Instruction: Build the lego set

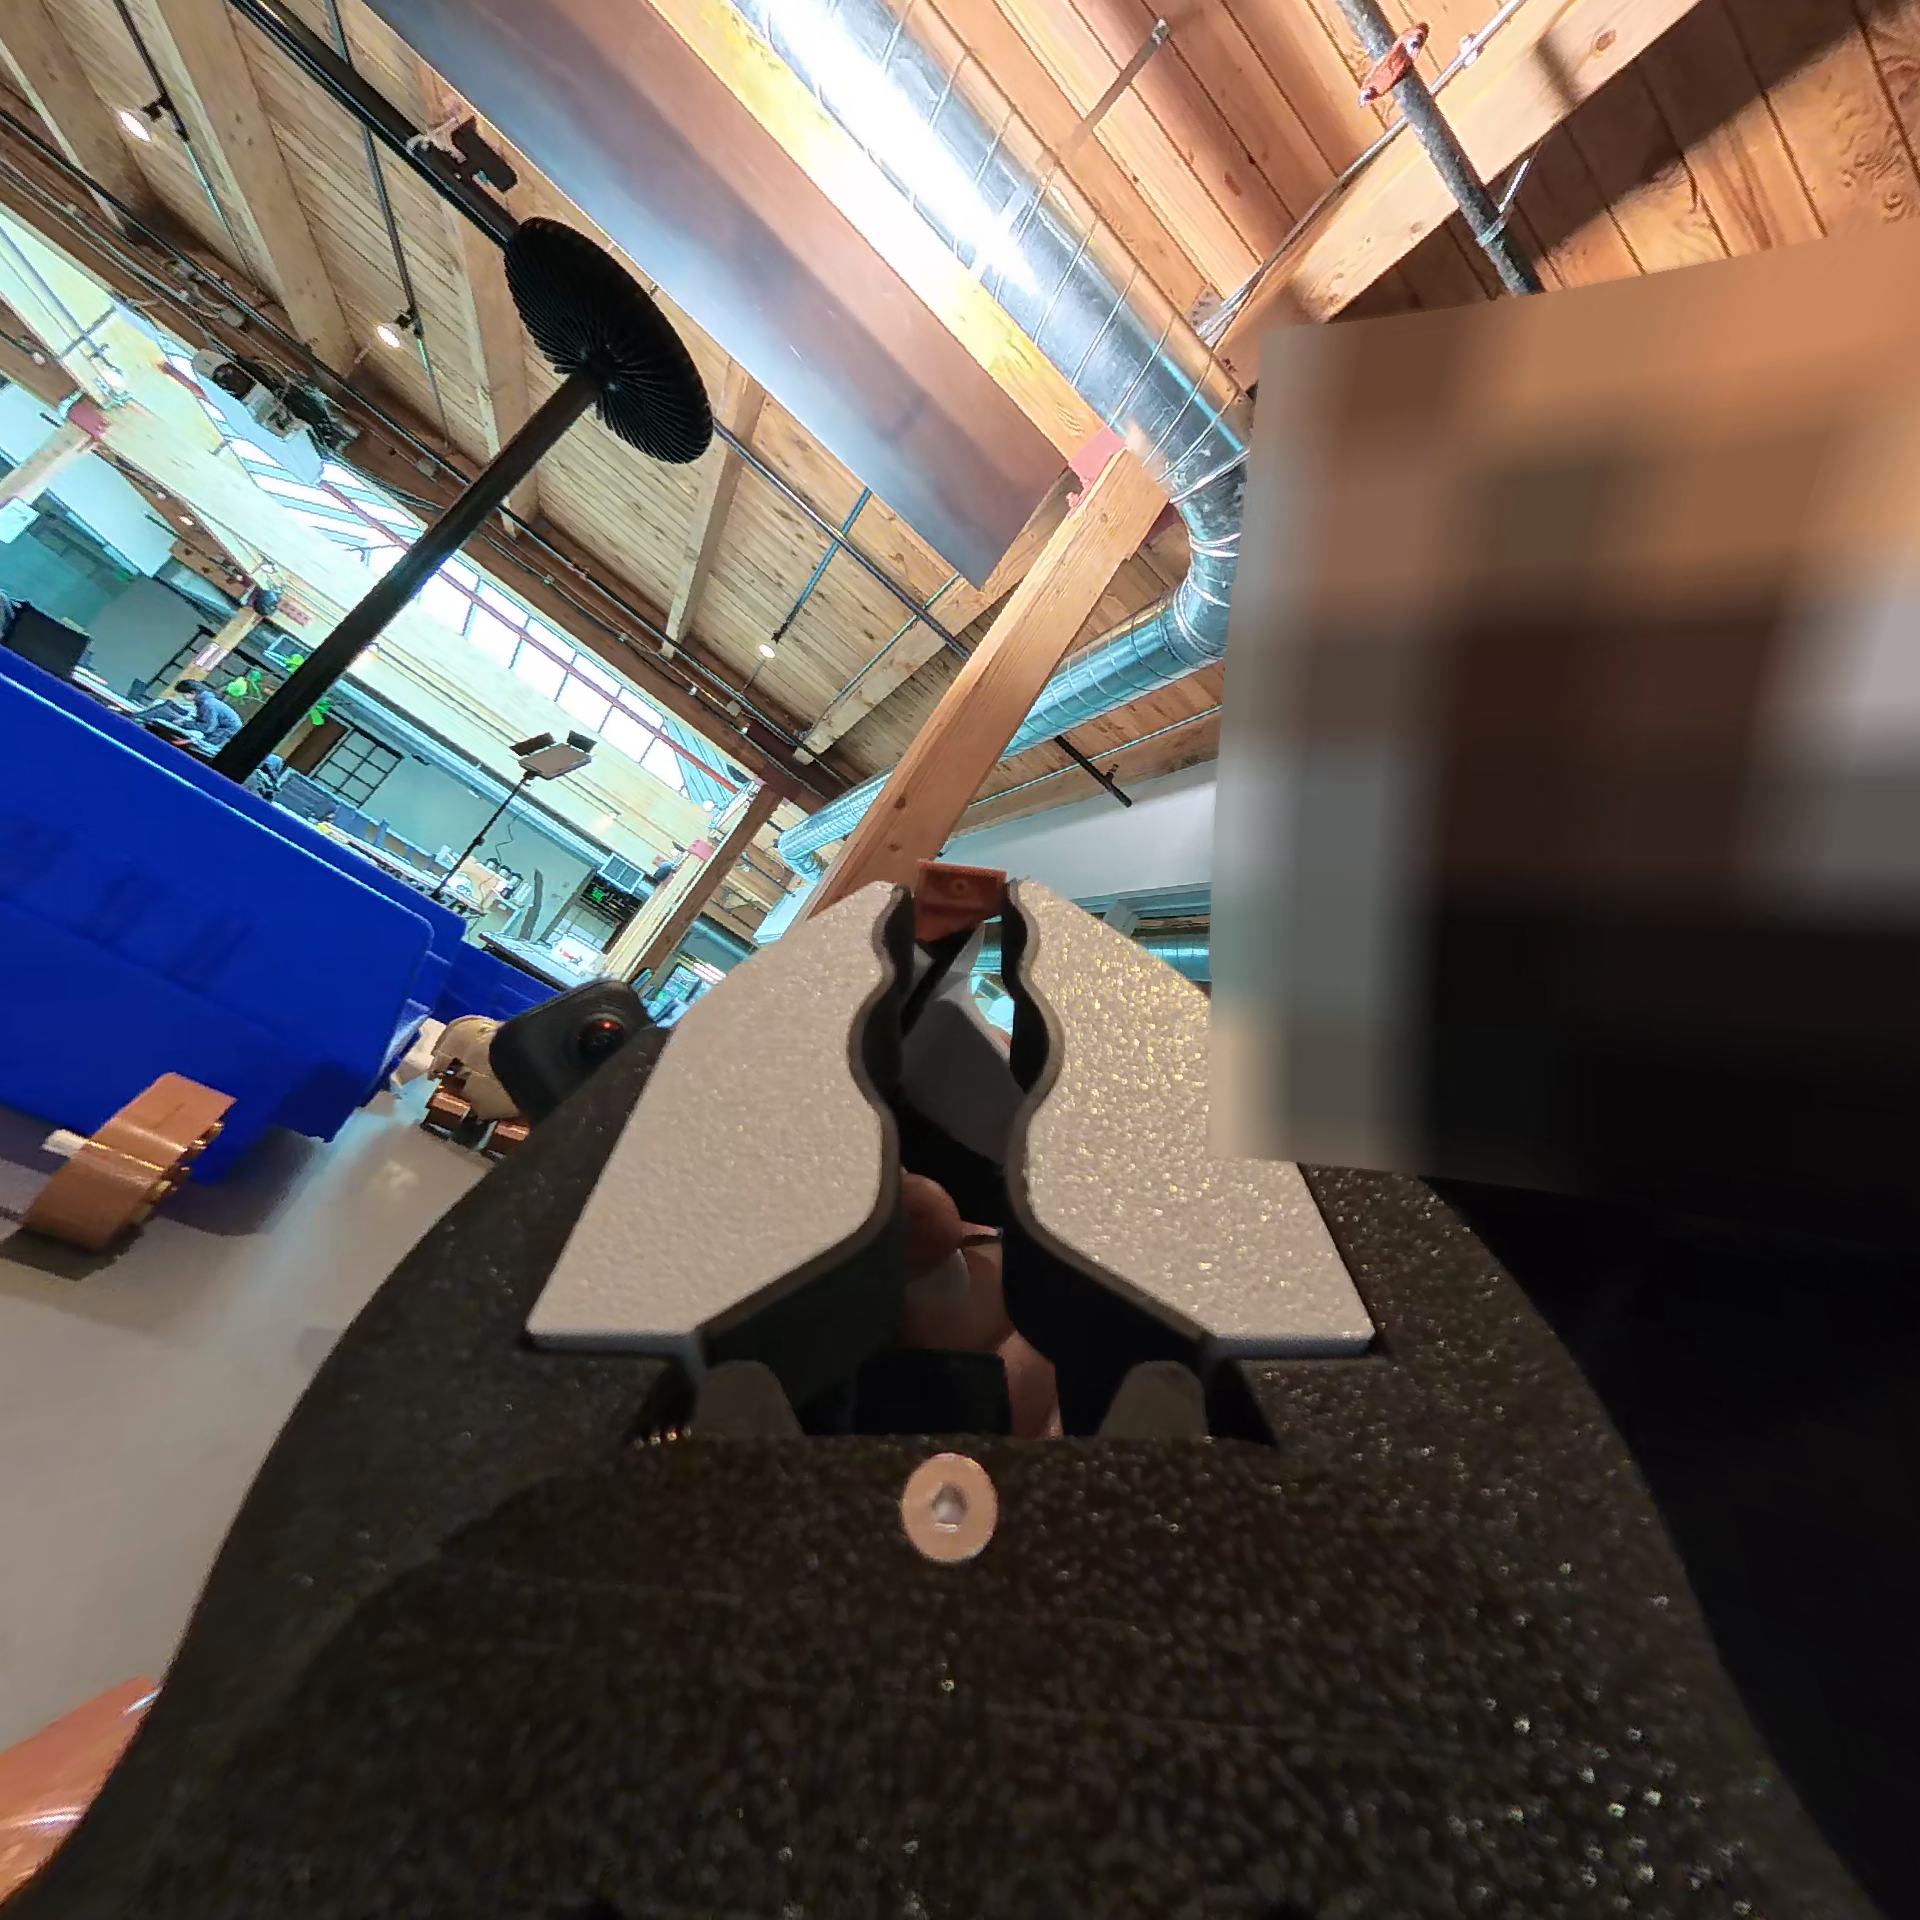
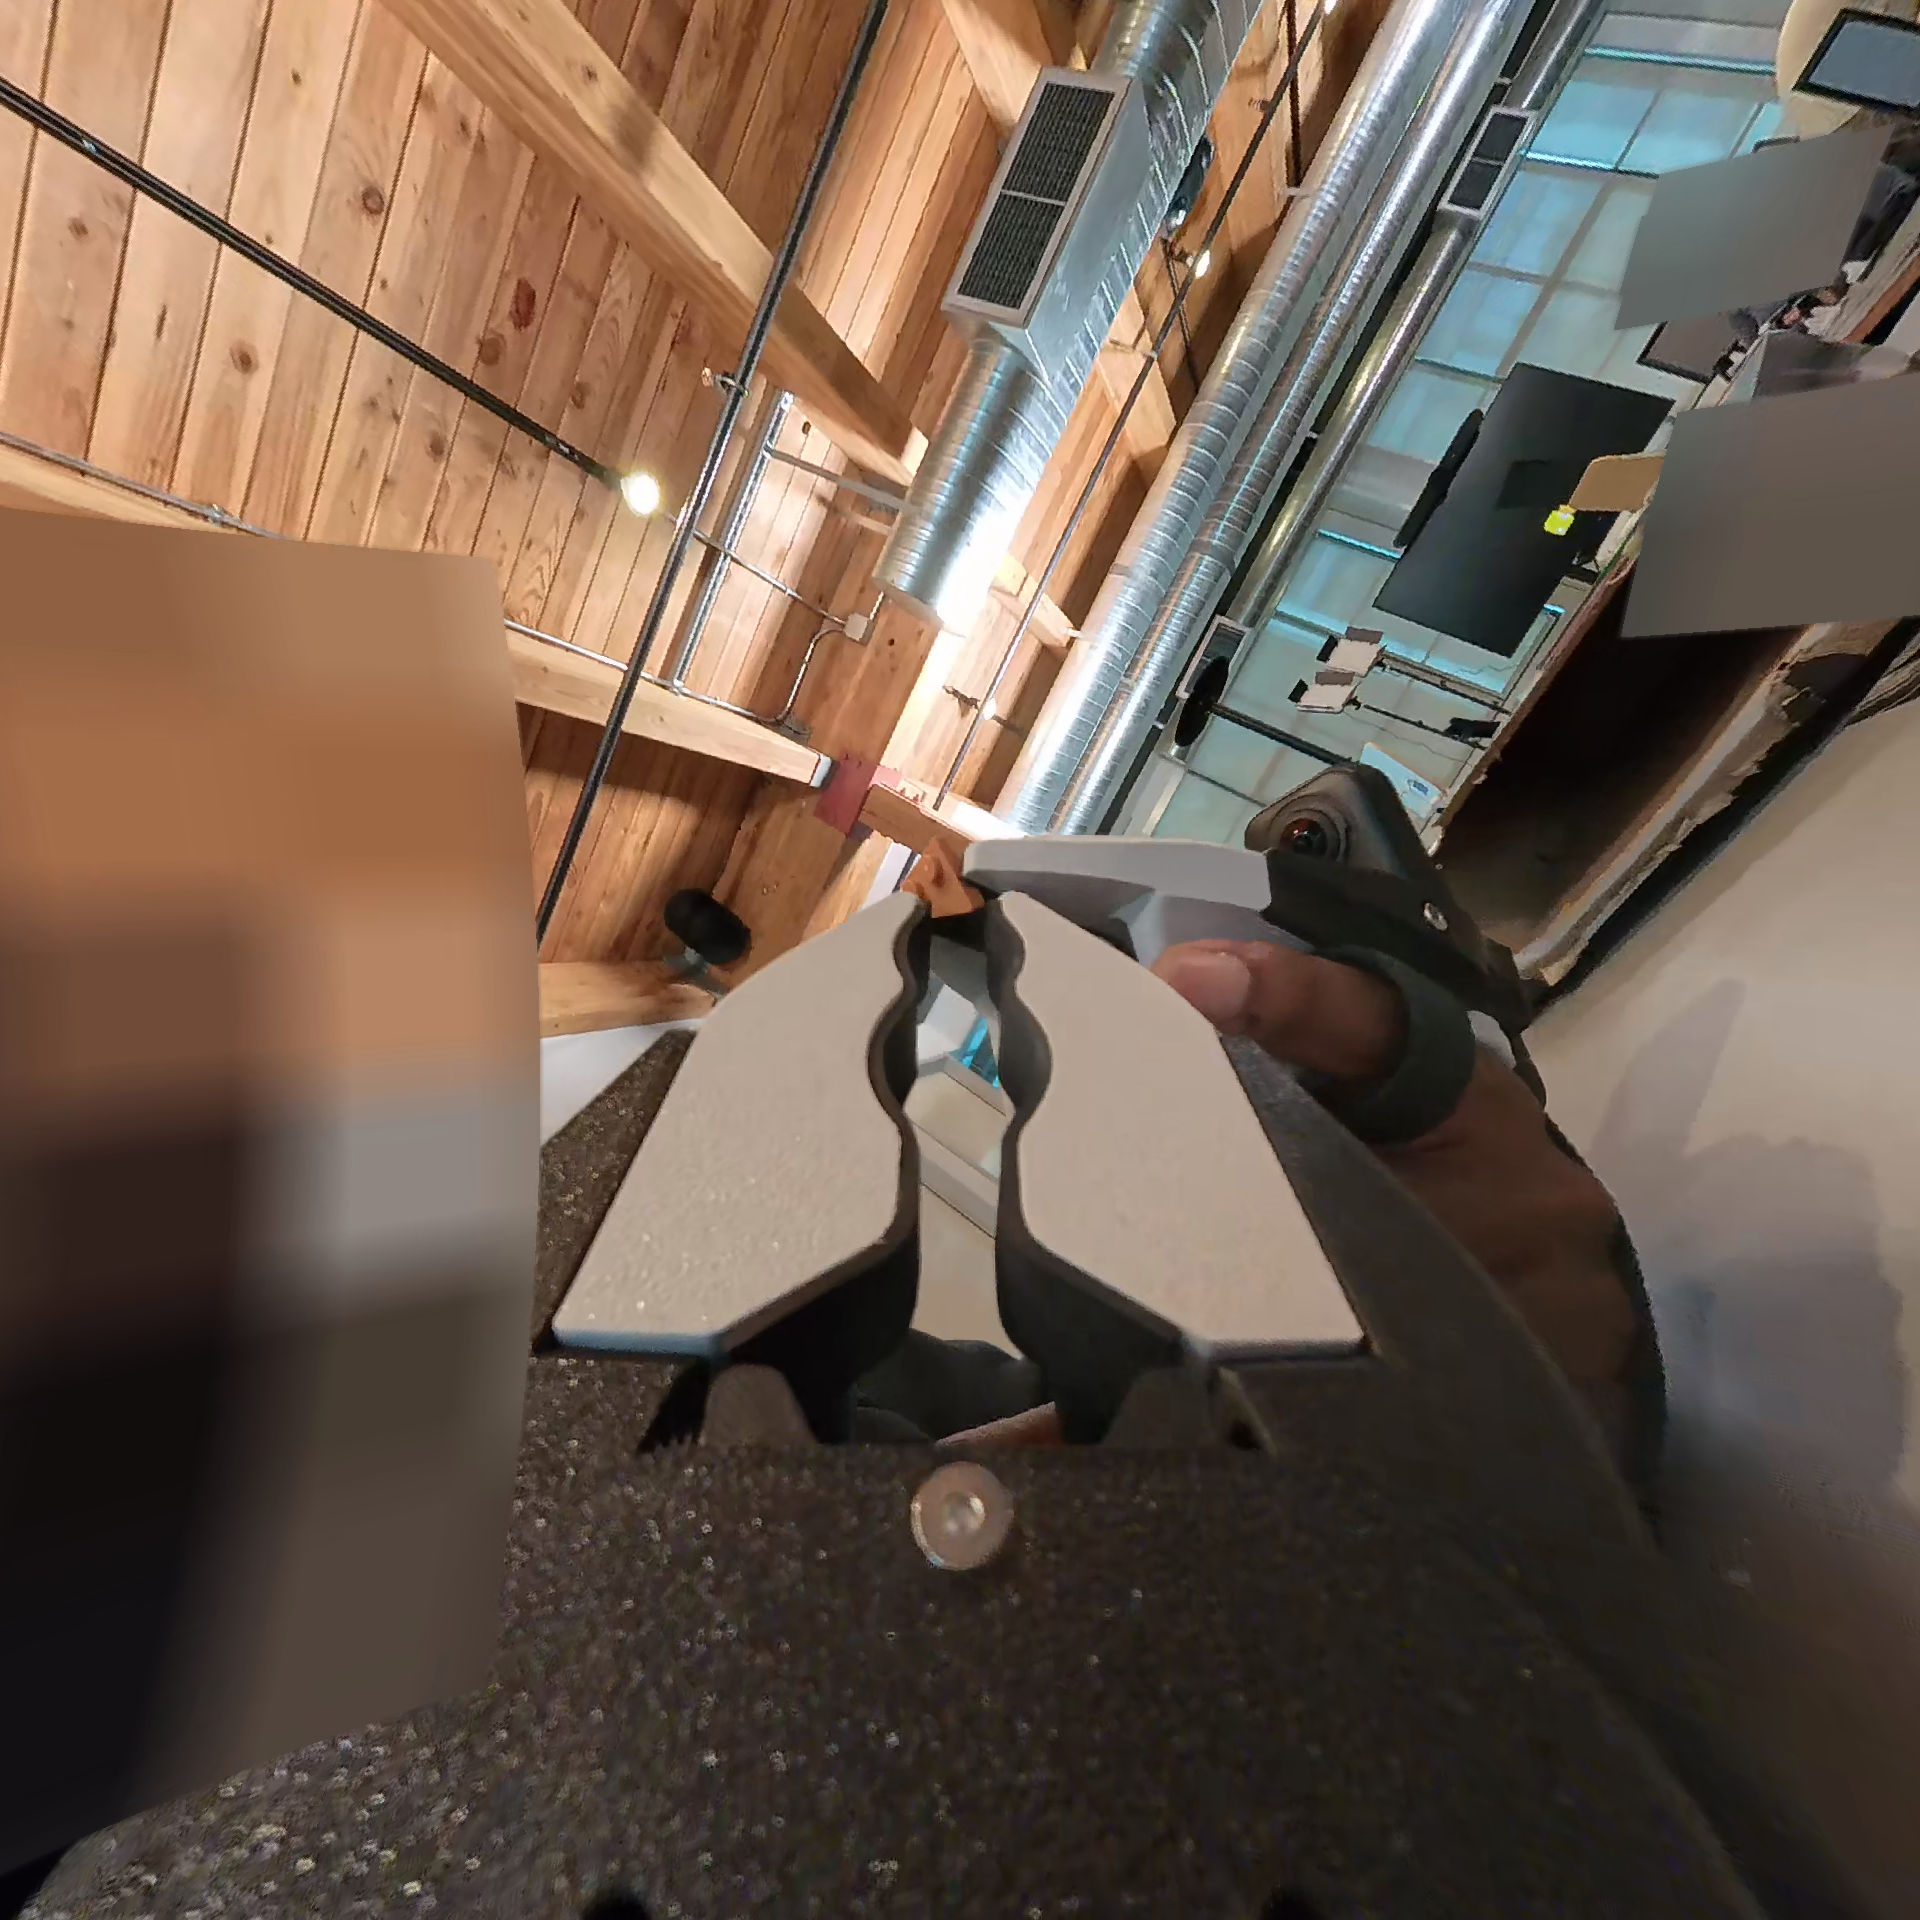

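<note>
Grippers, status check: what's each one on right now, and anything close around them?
Left gripper and right gripper tip to tip, both pinching one small orange piece. Both raised, pointing toward the wooden ceiling. Blue bins off to the left.

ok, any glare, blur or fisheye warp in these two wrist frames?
Left wrist view: silver spiral ceiling duct blown out by glare, straight wooden beams bowed by the wide lens. Right wrist view: bright glare patch on the corrugated metal duct; bare thumb beside the tongs soft.

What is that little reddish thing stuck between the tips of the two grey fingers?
A small copper-brown block sits between the left gripper's fingertips, seen in the left wrist view; the right gripper meets it too.
</note>
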{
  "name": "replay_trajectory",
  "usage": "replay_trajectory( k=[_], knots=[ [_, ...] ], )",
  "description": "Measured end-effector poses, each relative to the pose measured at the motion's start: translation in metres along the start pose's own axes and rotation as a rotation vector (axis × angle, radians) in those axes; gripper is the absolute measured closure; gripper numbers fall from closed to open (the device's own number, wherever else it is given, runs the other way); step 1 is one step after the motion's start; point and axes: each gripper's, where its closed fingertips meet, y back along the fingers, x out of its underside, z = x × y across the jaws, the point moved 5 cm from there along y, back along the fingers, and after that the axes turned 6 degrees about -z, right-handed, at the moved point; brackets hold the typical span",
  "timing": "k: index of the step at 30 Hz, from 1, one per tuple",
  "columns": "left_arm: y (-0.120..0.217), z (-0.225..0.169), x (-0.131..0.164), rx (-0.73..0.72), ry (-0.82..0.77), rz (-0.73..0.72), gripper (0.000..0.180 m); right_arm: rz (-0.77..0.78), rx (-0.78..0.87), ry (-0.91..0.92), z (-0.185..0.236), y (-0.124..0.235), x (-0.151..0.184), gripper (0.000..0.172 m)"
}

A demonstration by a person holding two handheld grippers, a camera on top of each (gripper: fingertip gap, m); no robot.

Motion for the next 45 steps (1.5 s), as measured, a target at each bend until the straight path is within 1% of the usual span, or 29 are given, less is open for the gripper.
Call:
replay_trajectory(
  k=[11, 18, 19, 26, 29, 33, 37, 39, 45],
  knots=[
    [0.0, 0.001, 0.002, -0.021, -0.039, 0.033, 0.165, -0.067, 0.007, 0.007, -0.001, 0.004, 0.001, 0.166],
    [0.002, 0.001, 0.001, -0.053, -0.1, 0.084, 0.165, -0.08, 0.012, 0.039, 0.0, 0.006, -0.001, 0.169],
    [0.002, 0.001, 0.0, -0.056, -0.112, 0.089, 0.173, -0.082, 0.016, 0.046, 0.0, 0.007, -0.001, 0.169],
    [0.006, 0.004, -0.003, -0.102, -0.155, 0.138, 0.175, -0.068, 0.069, 0.095, -0.004, 0.01, -0.004, 0.169],
    [0.008, 0.005, -0.005, -0.142, -0.178, 0.159, 0.172, -0.06, 0.124, 0.143, -0.006, 0.015, -0.008, 0.169],
    [0.009, 0.01, -0.003, -0.241, -0.252, 0.238, 0.164, -0.025, 0.23, 0.236, -0.01, 0.022, -0.014, 0.17],
    [0.006, 0.014, -0.002, -0.343, -0.329, 0.327, 0.163, 0.016, 0.318, 0.334, -0.011, 0.029, -0.018, 0.17],
    [0.005, 0.014, -0.003, -0.358, -0.333, 0.341, 0.163, 0.041, 0.353, 0.362, -0.013, 0.032, -0.019, 0.17],
    [0.008, 0.022, -0.004, -0.428, -0.317, 0.408, 0.164, 0.082, 0.385, 0.403, -0.015, 0.034, -0.017, 0.17]
  ],
)
